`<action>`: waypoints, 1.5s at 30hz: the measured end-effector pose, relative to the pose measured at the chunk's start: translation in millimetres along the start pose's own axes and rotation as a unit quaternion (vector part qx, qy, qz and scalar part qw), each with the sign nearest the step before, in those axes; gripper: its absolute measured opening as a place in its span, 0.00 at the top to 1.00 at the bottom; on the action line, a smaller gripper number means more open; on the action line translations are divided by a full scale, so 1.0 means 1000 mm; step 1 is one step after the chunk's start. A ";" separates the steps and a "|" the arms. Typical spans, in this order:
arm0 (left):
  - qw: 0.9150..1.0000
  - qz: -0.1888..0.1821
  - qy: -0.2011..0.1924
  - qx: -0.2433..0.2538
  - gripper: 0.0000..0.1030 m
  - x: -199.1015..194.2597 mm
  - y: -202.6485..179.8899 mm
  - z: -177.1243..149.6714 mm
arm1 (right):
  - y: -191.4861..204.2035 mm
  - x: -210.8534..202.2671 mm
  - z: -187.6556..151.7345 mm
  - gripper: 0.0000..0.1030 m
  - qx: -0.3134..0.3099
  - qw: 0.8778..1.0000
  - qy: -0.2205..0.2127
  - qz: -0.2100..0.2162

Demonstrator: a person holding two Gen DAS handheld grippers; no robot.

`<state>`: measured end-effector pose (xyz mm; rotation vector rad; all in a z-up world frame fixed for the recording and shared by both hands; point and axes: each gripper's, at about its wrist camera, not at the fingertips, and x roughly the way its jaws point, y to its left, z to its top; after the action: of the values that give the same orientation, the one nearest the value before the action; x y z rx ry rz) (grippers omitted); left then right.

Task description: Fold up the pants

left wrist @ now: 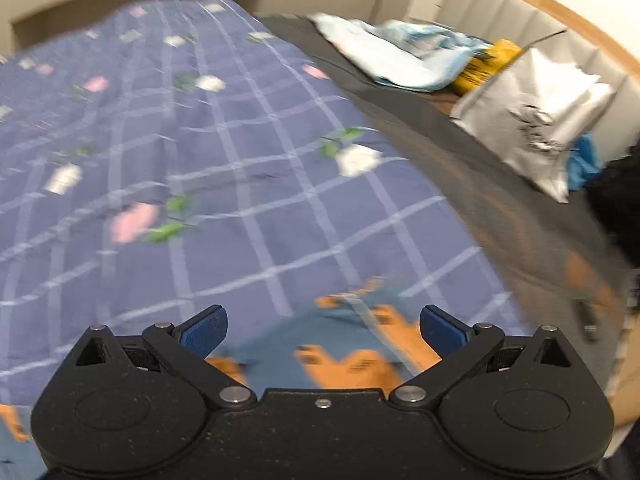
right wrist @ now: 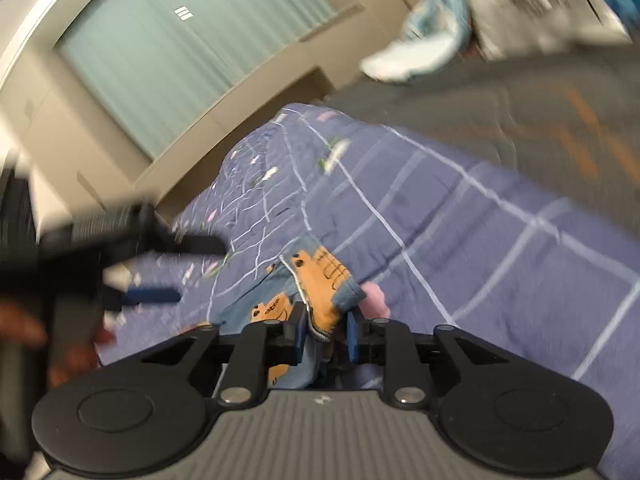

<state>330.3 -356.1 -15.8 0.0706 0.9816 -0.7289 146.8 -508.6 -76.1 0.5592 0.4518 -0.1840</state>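
Note:
The pants [left wrist: 348,364] are blue with orange cartoon shapes and lie on a purple checked bedspread [left wrist: 200,160]. My left gripper [left wrist: 324,320] hovers just above them, open, with nothing between its blue pads. In the right wrist view, my right gripper [right wrist: 325,334] is shut on a bunched edge of the pants [right wrist: 320,276], which rises in a fold from between the pads. The left gripper [right wrist: 200,270] shows blurred at the left of that view, jaws apart over the bedspread [right wrist: 480,240]. Much of the pants is hidden under the grippers.
A dark grey blanket [left wrist: 460,160] covers the bed's right side. On it lie a light blue cloth [left wrist: 392,56], a yellow package [left wrist: 484,68] and a white printed bag [left wrist: 540,120] against the padded headboard. A curtained window [right wrist: 180,40] is beyond the bed. A hand [right wrist: 24,328] holds the left gripper.

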 end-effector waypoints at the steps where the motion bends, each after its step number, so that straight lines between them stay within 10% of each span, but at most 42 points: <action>1: 1.000 -0.016 0.011 -0.004 0.01 0.002 -0.003 0.003 | 0.013 -0.003 -0.002 0.78 -0.047 0.999 -0.009 -0.009; 7: 0.997 -0.049 0.062 -0.008 0.01 0.016 -0.017 0.011 | 0.081 -0.008 -0.030 0.79 -0.266 0.963 -0.034 -0.022; 18: 0.993 -0.039 0.106 -0.043 0.25 0.042 -0.010 -0.003 | 0.095 -0.004 -0.044 0.83 -0.287 0.958 -0.022 -0.018; 22: 0.992 -0.044 0.105 -0.063 0.71 0.048 -0.007 -0.003 | 0.096 -0.004 -0.046 0.82 -0.291 0.956 -0.023 -0.021; 26: 0.990 -0.054 0.098 -0.085 0.82 0.050 -0.004 -0.004 | 0.096 -0.006 -0.049 0.67 -0.290 0.956 -0.031 -0.031; 29: 0.989 -0.059 0.093 -0.094 0.84 0.048 0.000 -0.005 | 0.090 -0.013 -0.047 0.39 -0.280 0.959 -0.034 -0.037; 36: 0.988 -0.068 0.089 -0.107 0.86 0.045 0.005 -0.007 | 0.079 0.002 -0.044 0.38 -0.256 0.966 -0.004 -0.045; 40: 0.989 -0.063 0.089 -0.097 0.74 0.044 0.002 -0.007 | 0.077 0.003 -0.042 0.74 -0.248 0.968 0.001 -0.043; 45: 0.991 -0.055 0.091 -0.085 0.55 0.045 -0.003 -0.006 | 0.083 -0.003 -0.044 0.81 -0.267 0.963 -0.010 -0.043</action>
<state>339.5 -379.4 -53.4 -0.0675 1.2256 -0.7457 152.1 -415.3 -69.0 0.0085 0.4831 -0.1422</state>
